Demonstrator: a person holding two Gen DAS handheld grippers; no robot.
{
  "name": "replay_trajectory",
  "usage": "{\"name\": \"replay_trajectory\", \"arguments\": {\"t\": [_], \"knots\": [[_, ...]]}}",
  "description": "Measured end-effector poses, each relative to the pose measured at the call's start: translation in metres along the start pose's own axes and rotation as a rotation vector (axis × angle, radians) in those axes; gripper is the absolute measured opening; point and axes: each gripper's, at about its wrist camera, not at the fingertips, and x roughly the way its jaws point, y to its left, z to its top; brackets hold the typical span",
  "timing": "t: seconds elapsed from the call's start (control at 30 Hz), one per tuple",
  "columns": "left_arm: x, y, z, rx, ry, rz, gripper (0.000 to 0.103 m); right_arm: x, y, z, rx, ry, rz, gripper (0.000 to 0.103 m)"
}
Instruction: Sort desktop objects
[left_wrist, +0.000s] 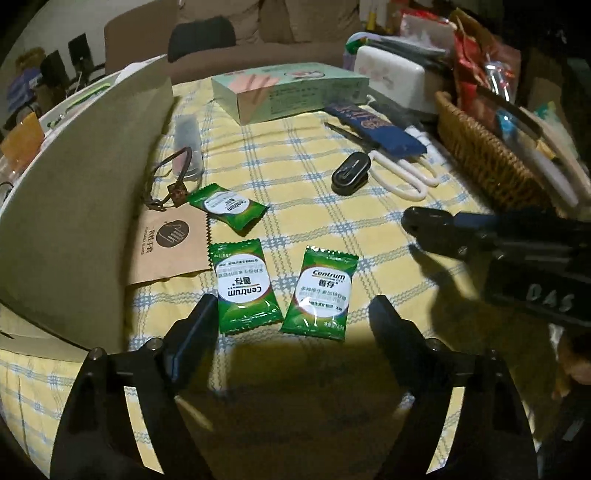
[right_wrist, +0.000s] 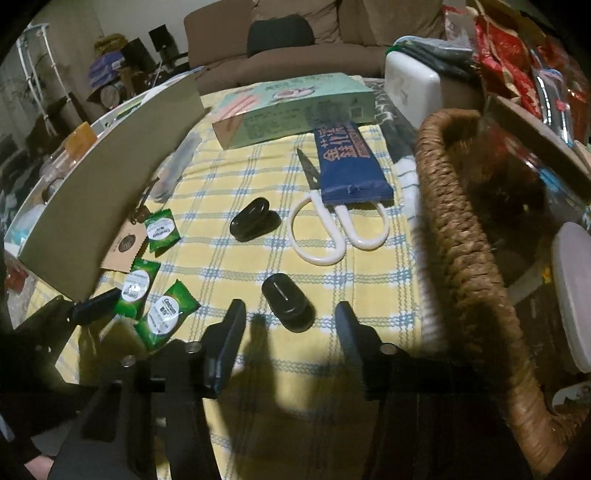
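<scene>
Left gripper (left_wrist: 295, 314) low over yellow checked tablecloth (left_wrist: 295, 184), fingers spread wide, empty — two green Centrum sachets (left_wrist: 319, 293) flat just ahead between them, third green sachet (left_wrist: 227, 208) further back by brown paper packet (left_wrist: 173, 242). Right gripper (right_wrist: 288, 325) also spread, holding nothing — small black oval clip (right_wrist: 288, 301) on cloth between its tips. White-handled scissors (right_wrist: 340, 229) beyond, woven wicker basket (right_wrist: 461, 221) on right.

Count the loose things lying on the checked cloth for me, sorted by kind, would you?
Green sachets: 3
Black clips: 2
Scissors: 1
Blue packet: 1
Pale green box: 1
Brown paper packet: 1
Total: 9. I left out the basket and the small things by the cardboard, too blurred to name.
</scene>
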Motion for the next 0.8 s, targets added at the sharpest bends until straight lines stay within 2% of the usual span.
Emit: {"name": "replay_trajectory", "arguments": {"t": [0.03,0.2,0.3,0.33,0.37,0.5,0.63,0.8], "knots": [[-0.001,0.001,0.001,-0.004,-0.003,-0.003,0.072,0.002,0.001,0.000,-0.008,0.000,0.004,0.046],[-0.006,0.009,0.000,-0.040,0.002,-0.034,0.069,0.011,0.008,0.002,-0.045,0.005,0.006,0.044],[-0.020,0.011,0.000,-0.064,-0.021,-0.092,0.069,0.014,0.010,0.003,-0.060,-0.001,0.008,0.044],[-0.025,0.010,0.002,-0.059,-0.027,-0.116,0.069,0.014,0.009,0.003,-0.065,-0.002,0.009,0.038],[-0.028,0.009,0.005,-0.053,-0.034,-0.135,0.069,0.014,0.009,0.003,-0.068,-0.004,0.008,0.022],[-0.031,0.005,0.029,-0.017,-0.051,-0.174,0.072,0.010,-0.001,0.002,-0.019,-0.002,0.035,0.022],[-0.006,-0.004,0.060,0.058,-0.006,-0.178,0.073,-0.009,-0.012,-0.005,0.057,0.001,0.061,0.022],[0.038,-0.022,0.082,0.125,0.063,-0.212,0.065,-0.031,-0.029,-0.014,0.149,-0.007,0.106,0.022]]}}
